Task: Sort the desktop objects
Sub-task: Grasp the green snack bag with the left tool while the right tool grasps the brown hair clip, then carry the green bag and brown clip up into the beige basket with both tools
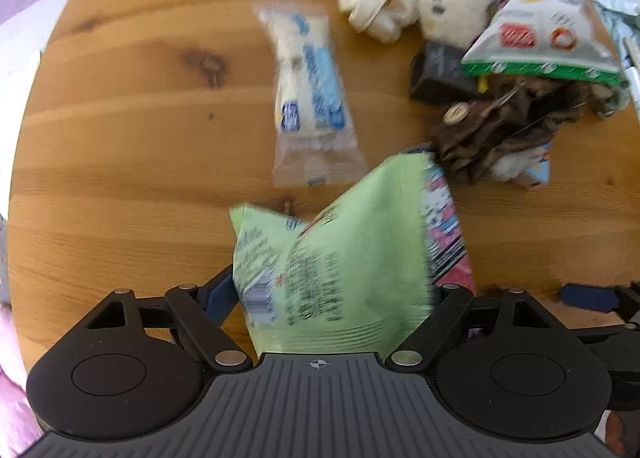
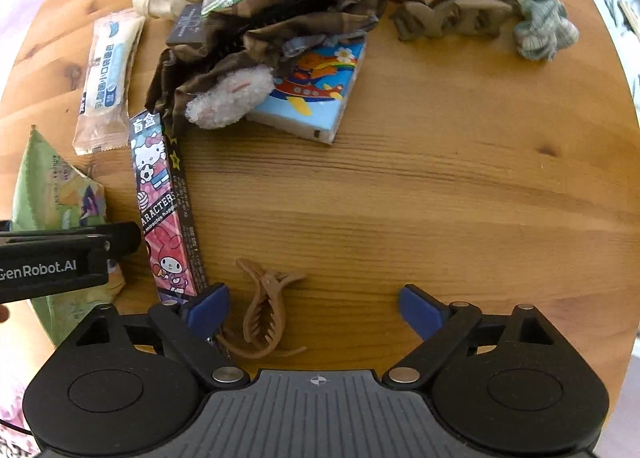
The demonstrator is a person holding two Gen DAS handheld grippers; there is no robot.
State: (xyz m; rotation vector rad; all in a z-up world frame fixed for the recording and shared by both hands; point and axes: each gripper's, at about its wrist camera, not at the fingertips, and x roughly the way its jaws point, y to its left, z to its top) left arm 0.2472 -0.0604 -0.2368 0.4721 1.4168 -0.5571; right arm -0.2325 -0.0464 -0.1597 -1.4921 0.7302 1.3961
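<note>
In the left wrist view a light green snack bag point(image 1: 340, 258) stands tilted between the fingers of my left gripper point(image 1: 324, 298). The jaws are wide apart. The blue left pad point(image 1: 218, 298) sits at the bag's edge and the bag hides the right pad. I cannot tell whether the pads touch it. In the right wrist view a brown hair claw clip point(image 2: 262, 314) lies on the wooden table point(image 2: 440, 197) between the open fingers of my right gripper point(image 2: 314, 310), close to the left pad and apart from both. The left gripper's body point(image 2: 60, 258) shows over the green bag point(image 2: 44, 177).
A white and blue wrapped snack point(image 1: 308, 97) lies beyond the bag. A pink cartoon strip pack point(image 2: 168, 209) runs beside the clip. Further back is a pile: brown cloth point(image 2: 260, 29), a cartoon tissue pack point(image 2: 316, 93), a green-edged bag point(image 1: 540, 33) and a plush toy point(image 1: 452, 5). A green sock point(image 2: 536, 25) lies far right.
</note>
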